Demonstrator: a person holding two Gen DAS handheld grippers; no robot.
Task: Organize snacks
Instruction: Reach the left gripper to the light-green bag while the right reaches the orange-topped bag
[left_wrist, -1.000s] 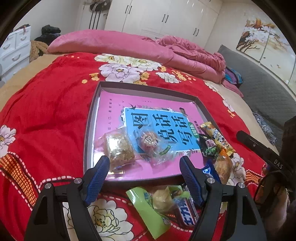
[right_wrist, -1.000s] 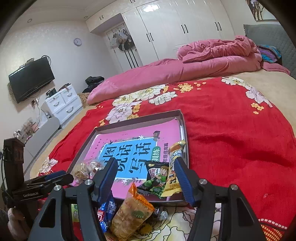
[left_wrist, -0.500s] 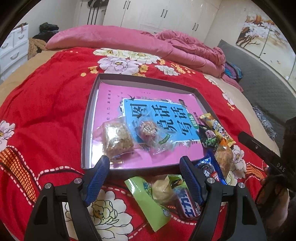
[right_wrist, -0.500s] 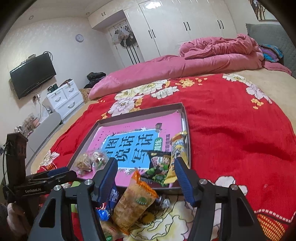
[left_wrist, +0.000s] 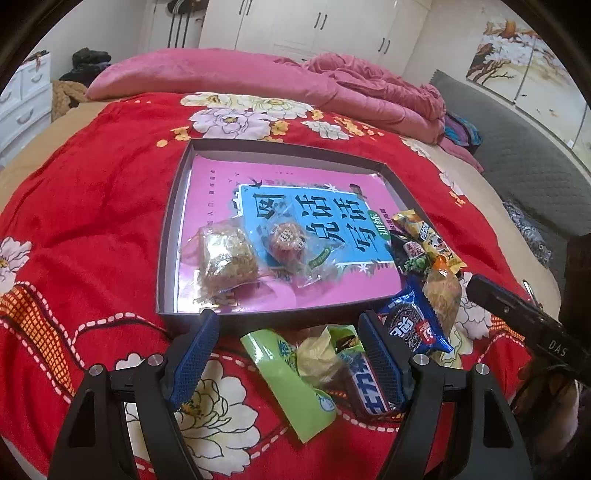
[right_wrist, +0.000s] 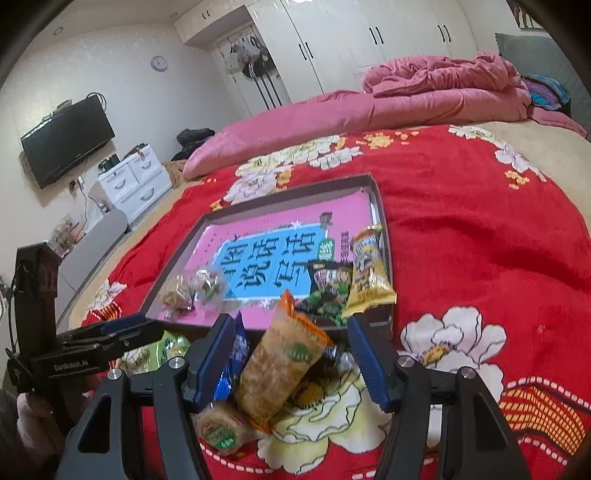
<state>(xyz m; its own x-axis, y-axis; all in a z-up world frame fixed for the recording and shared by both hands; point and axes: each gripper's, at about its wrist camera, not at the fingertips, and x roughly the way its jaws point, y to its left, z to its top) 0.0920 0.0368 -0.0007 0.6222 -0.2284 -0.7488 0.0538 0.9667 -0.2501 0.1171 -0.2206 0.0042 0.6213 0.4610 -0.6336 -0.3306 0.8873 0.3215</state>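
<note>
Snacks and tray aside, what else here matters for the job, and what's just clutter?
Job:
tray
two clear-wrapped snacks in it
green packet
blue packet
orange packet
yellow packet
left gripper
right gripper

Lying about:
pink quilt
TV
drawers

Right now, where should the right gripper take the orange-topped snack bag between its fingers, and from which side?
Probably at the bag's full middle, coming from the near side, where the right gripper already brackets it with open jaws. The bag leans up toward the tray, its sides facing the fingers; the crimped orange top looks flimsy.
</note>
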